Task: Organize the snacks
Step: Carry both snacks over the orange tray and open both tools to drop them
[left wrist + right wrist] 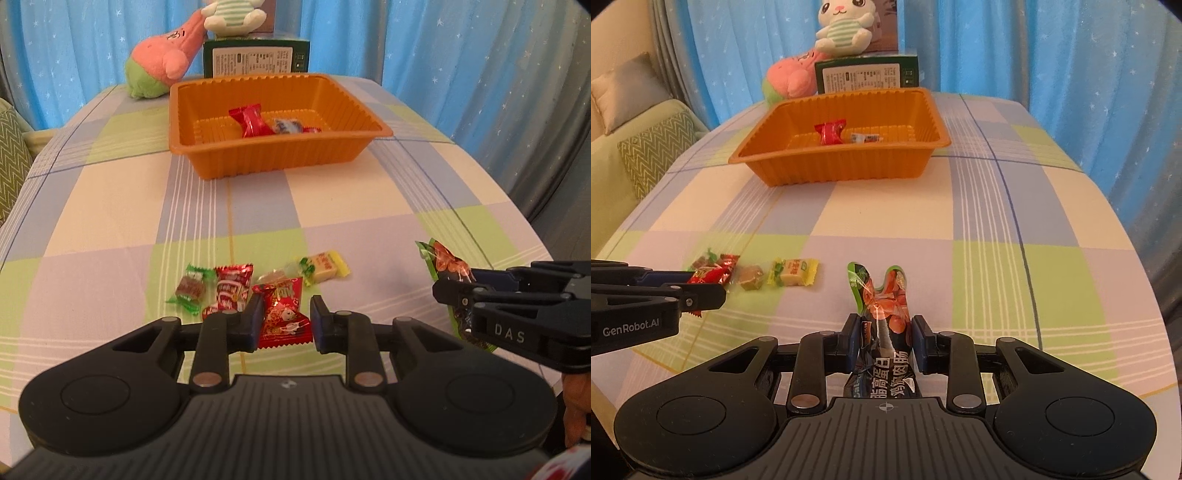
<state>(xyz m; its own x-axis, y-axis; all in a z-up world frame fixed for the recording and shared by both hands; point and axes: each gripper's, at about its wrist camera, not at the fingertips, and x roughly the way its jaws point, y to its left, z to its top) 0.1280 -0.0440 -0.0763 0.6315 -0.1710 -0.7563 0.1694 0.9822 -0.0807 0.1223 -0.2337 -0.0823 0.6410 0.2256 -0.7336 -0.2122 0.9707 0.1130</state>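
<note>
An orange tray (258,158) stands at the far middle of the table with a red candy (249,120) and a small wrapped sweet in it; it also shows in the right wrist view (831,166). My left gripper (284,321) is shut on a red snack packet (282,314). Beside it lie a green-wrapped candy (190,288), a red-and-white candy (232,288) and a yellow candy (325,267). My right gripper (884,341) is shut on a dark sausage packet (884,321) with a green top, low over the cloth.
The table has a checked cloth (110,206). At the back stand a green box (255,59), a pink plush (162,62) and a white bunny plush (846,26). Blue curtains hang behind. A sofa with a cushion (653,147) is at the left.
</note>
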